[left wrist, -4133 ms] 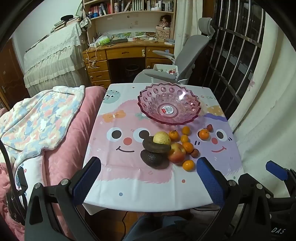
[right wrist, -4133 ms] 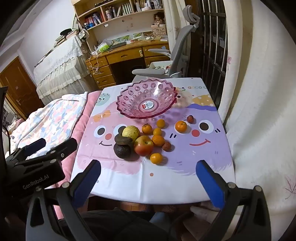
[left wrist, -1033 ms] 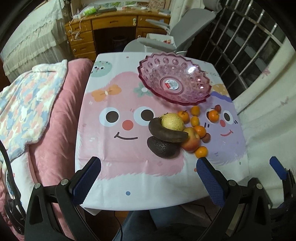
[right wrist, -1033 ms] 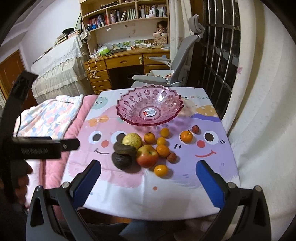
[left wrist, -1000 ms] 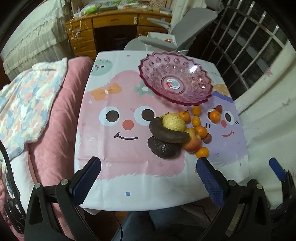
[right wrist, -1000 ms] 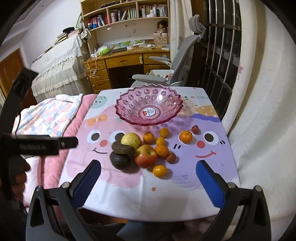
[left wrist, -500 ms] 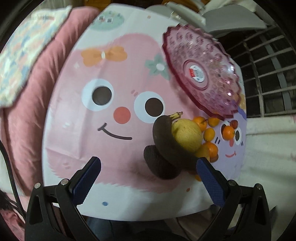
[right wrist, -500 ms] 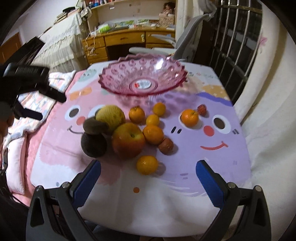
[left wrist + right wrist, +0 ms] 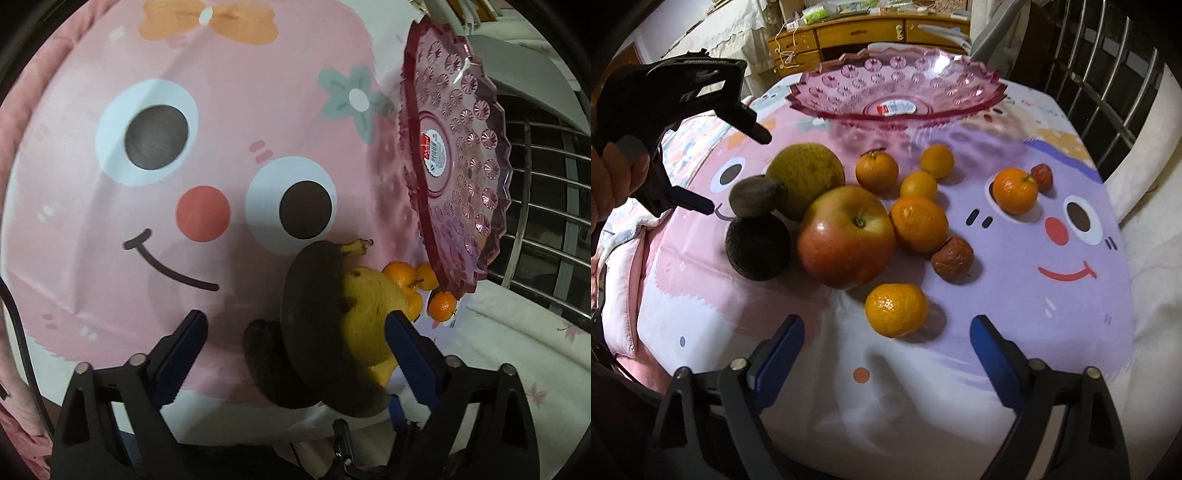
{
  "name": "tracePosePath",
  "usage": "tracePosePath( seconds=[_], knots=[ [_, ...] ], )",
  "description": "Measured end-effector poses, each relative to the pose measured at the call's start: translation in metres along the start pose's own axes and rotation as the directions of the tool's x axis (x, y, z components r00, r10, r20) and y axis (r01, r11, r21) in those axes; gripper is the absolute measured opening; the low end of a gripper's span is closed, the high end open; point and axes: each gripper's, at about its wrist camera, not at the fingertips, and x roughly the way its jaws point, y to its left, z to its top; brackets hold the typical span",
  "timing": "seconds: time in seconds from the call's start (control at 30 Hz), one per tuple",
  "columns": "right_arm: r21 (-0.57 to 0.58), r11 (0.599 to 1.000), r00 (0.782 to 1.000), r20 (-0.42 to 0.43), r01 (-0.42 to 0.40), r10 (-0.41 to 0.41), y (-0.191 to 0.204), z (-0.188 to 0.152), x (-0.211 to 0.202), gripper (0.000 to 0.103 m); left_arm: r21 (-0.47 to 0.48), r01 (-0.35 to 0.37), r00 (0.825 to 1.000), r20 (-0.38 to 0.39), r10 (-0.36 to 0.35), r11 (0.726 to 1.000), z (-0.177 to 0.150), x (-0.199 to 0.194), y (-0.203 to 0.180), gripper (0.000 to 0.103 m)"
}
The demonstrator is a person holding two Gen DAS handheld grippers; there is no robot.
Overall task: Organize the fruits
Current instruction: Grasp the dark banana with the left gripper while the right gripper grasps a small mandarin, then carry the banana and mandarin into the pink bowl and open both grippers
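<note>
On the desk (image 9: pixel 1015 314) the fruit sits piled before the empty bowl (image 9: pixel 897 88); both tools, left (image 9: pixel 295 339) and right (image 9: pixel 886 347), are narrowing, nothing gripped. Nudge the stacked avocado (image 9: pixel 757 195) and it rolls off.

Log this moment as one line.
left gripper: closing, around banana | right gripper: closing, near orange | bowl: empty

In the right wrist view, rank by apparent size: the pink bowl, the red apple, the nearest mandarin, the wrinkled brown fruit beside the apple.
1. pink bowl, widest though farthest away
2. red apple
3. nearest mandarin, closer to the camera, so somewhat flattered
4. wrinkled brown fruit
</note>
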Motion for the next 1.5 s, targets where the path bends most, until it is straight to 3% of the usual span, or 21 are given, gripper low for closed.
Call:
tracePosePath(
  seconds=[0.2, 0.27, 0.33, 0.47, 0.63, 0.83, 0.97, 1.17, 1.5],
  knots=[
    [-0.011, 1.0, 1.0, -0.023, -0.021, 0.021, -0.004, 0.004, 0.009, 0.075, -0.026, 0.032, 0.999, -0.021, -0.033, 0.999, 0.008, 0.01, -0.007, 0.075],
    [-0.011, 1.0, 0.999, -0.024, -0.028, 0.028, -0.006, 0.006, 0.012, 0.073, -0.038, 0.049, 0.999, -0.022, -0.05, 0.998, 0.011, 0.01, -0.007, 0.062],
    [-0.01, 0.999, 0.999, -0.027, -0.035, 0.035, -0.008, 0.008, 0.013, 0.07, -0.055, 0.058, 0.998, -0.033, -0.06, 0.997, 0.011, 0.01, -0.004, 0.054],
    [-0.004, 0.999, 0.999, -0.031, -0.044, 0.044, -0.01, 0.011, 0.015, 0.069, -0.093, 0.079, 0.995, -0.062, -0.085, 0.993, 0.01, 0.015, 0.006, 0.047],
    [-0.004, 0.999, 0.998, -0.036, -0.052, 0.052, -0.011, 0.013, 0.018, 0.066, -0.122, 0.121, 0.989, -0.072, -0.13, 0.985, 0.012, 0.022, 0.013, 0.046],
    [0.001, 0.998, 0.997, -0.043, -0.06, 0.06, -0.012, 0.013, 0.022, 0.054, -0.136, 0.157, 0.983, -0.078, -0.168, 0.978, 0.015, 0.03, 0.017, 0.046],
    [0.01, 0.998, 0.997, -0.044, -0.055, 0.056, -0.014, 0.013, 0.023, 0.049, -0.151, 0.181, 0.976, -0.095, -0.196, 0.972, 0.018, 0.036, 0.016, 0.034],
    [0.028, 0.997, 0.997, -0.048, -0.066, 0.067, -0.018, 0.016, 0.025, 0.042, -0.162, 0.198, 0.972, -0.096, -0.216, 0.967, 0.017, 0.036, 0.023, 0.033],
    [0.054, 0.995, 0.995, -0.055, -0.078, 0.081, -0.021, 0.016, 0.026, 0.041, -0.15, 0.265, 0.964, 0.003, -0.267, 0.953, 0.009, 0.02, 0.03, 0.032]
  ],
)
